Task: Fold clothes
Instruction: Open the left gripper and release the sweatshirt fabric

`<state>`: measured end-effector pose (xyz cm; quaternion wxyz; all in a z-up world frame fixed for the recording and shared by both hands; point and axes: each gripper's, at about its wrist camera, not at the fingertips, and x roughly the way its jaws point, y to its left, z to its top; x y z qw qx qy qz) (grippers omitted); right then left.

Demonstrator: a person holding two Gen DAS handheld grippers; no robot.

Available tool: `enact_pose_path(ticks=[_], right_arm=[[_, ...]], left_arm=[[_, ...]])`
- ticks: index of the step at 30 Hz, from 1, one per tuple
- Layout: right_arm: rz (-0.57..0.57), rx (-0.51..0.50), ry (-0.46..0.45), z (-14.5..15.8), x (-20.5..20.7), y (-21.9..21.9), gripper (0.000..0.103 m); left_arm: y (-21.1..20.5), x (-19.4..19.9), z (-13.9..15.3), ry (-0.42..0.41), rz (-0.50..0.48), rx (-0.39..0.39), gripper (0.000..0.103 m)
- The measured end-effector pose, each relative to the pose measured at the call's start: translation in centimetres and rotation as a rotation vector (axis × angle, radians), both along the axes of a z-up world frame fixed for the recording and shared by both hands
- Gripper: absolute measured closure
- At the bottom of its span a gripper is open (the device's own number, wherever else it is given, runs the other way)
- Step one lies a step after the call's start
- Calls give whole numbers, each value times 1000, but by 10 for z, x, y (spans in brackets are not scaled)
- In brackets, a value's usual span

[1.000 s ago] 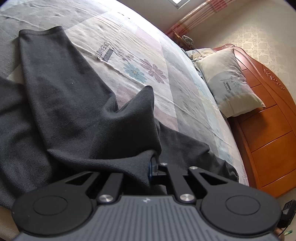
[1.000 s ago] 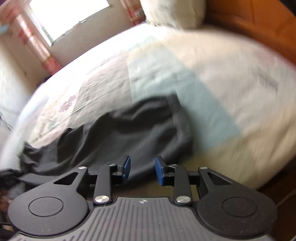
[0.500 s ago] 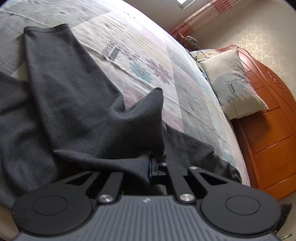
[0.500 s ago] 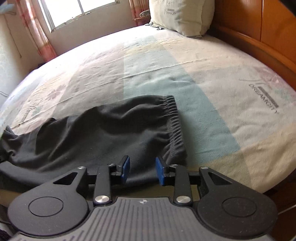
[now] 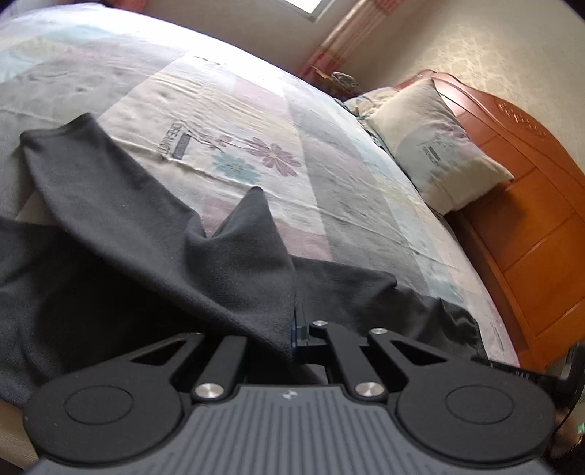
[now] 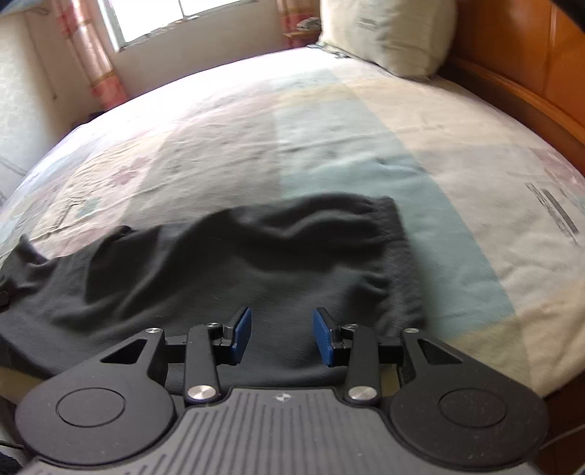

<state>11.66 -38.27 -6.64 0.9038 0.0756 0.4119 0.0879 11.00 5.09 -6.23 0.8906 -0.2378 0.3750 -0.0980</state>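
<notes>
A pair of dark grey trousers (image 5: pixel 120 234) lies crumpled on the patterned bed sheet (image 5: pixel 329 175). In the left wrist view one leg runs up to the left and a fold stands up in a peak. My left gripper (image 5: pixel 294 332) is shut on that fold, which drapes over its left finger. In the right wrist view the trousers (image 6: pixel 226 277) spread across the near side, with the elastic waistband (image 6: pixel 402 255) at the right. My right gripper (image 6: pixel 281 336) hangs open just above the cloth, holding nothing.
A pale pillow (image 5: pixel 431 142) leans on the orange wooden headboard (image 5: pixel 530 226) at the right; in the right wrist view the pillow (image 6: pixel 387 33) sits at the top. A window (image 6: pixel 175 18) with pink curtains lies beyond the bed. The bed edge runs near my right gripper.
My left gripper has lifted and pulled the held fold, so the peak stands taller. My right gripper has moved in over the trousers, and the cloth near the waistband is now more rumpled.
</notes>
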Motion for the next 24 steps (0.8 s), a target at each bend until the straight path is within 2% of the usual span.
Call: enact_pose_path(ticks=[6,10,14,18,21,24], right_arm=[[191,-52,-27,1,10,59,57],[314,-139,23,-23,12,94,48],[317,-144,-6,-14,17,98,45],[314,-143,-43,-2,21,101,42],[314,-131,-68,3,33,104,41],[310,-143,-27,-14,46,107,40]], left_arm=[[0,-8,-9,45,10,7,102],[5,-12,-20,72,20,8,102],[9,-12,-34,126,23,20,102],[7,-16,-26,115,-17,78,95],[11,-19,-11,110,-49,113,90],[19,-23,11,116,-56,181,87]])
